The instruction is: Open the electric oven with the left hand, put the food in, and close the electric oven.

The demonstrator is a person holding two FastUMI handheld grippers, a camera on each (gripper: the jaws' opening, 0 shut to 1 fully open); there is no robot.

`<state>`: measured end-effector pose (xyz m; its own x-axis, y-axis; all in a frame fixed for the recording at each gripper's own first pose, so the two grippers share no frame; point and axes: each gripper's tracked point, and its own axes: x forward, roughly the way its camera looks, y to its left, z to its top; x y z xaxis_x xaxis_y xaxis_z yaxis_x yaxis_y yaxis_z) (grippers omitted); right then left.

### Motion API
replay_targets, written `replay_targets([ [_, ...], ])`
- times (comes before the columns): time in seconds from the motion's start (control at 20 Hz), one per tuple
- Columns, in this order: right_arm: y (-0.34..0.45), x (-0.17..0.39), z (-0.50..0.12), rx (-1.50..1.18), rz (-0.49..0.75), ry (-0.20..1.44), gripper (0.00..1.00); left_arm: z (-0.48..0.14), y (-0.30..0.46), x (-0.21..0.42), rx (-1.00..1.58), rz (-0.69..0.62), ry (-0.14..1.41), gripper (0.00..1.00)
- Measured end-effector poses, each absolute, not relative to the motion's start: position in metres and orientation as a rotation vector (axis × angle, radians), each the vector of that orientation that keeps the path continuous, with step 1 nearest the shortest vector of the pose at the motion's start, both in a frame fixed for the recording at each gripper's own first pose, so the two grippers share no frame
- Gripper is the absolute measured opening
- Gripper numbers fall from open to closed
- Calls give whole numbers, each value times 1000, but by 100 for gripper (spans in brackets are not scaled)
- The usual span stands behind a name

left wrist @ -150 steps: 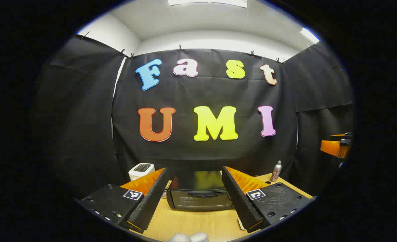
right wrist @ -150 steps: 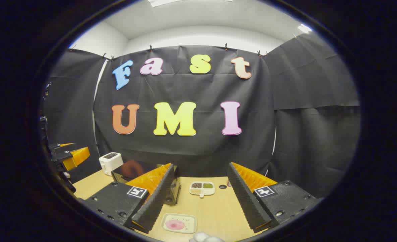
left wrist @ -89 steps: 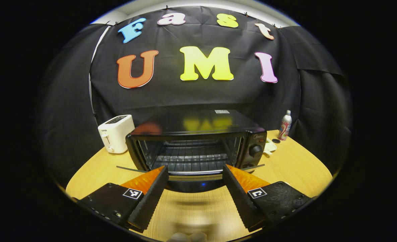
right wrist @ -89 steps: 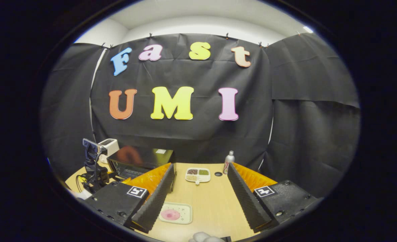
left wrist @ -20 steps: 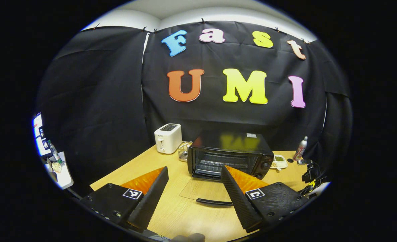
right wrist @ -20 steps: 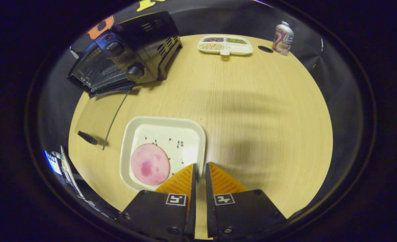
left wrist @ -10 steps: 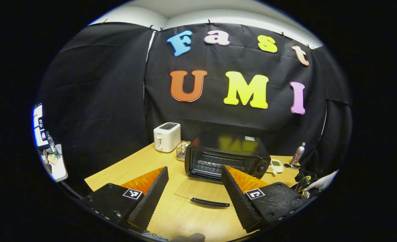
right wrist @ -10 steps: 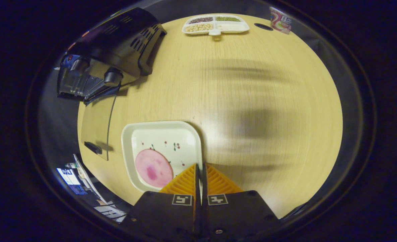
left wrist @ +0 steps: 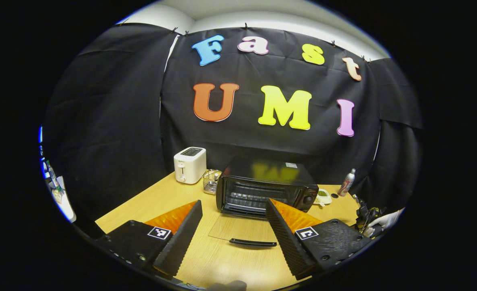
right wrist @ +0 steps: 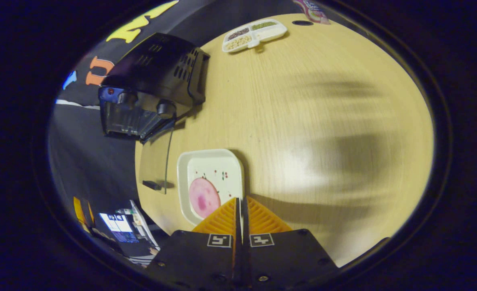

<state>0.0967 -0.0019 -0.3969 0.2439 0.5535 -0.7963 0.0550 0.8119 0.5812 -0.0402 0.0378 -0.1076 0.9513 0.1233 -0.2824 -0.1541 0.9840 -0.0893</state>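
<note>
White plate (right wrist: pixel 210 169) edge pinched by right tongs (right wrist: pixel 241 200), left tongs (left wrist: pixel 234 218) wide apart w/ nothing, oven (left wrist: pixel 266 190) door down.

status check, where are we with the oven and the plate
Left hand-held gripper open, clear of oven. Oven door down flat. Right hand-held gripper shut on plate rim, ham slice aboard.

Left gripper (left wrist: pixel 234 226) spread wide — right gripper (right wrist: pixel 241 208) pinched closed.

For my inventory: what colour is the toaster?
White; the toaster shows best in the left gripper view.
</note>
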Motion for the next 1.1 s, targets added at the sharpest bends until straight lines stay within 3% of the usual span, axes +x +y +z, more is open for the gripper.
replay_targets([
  [0.15,-4,90,-383,617,374,1256,4,-106,43,-41,-111,122,282,96],
  [0.3,-14,95,-395,526,307,1232,4,-107,48,-43,-110,110,285,96],
  [0.35,-9,96,-394,541,314,1241,0,-108,49,-43,-109,109,289,96],
  [0.45,-1,89,-394,543,353,1263,6,-108,49,-44,-111,102,291,96],
  [0.5,1,90,-393,547,357,1258,4,-108,49,-43,-110,100,288,96],
  [0.55,-1,92,-392,543,351,1252,13,-109,52,-45,-108,101,290,96],
  [0.7,-9,95,-397,513,303,1269,28,-112,55,-46,-118,107,294,96],
  [1.1,14,100,-410,468,244,1349,28,-119,66,-47,-131,126,305,95],
])
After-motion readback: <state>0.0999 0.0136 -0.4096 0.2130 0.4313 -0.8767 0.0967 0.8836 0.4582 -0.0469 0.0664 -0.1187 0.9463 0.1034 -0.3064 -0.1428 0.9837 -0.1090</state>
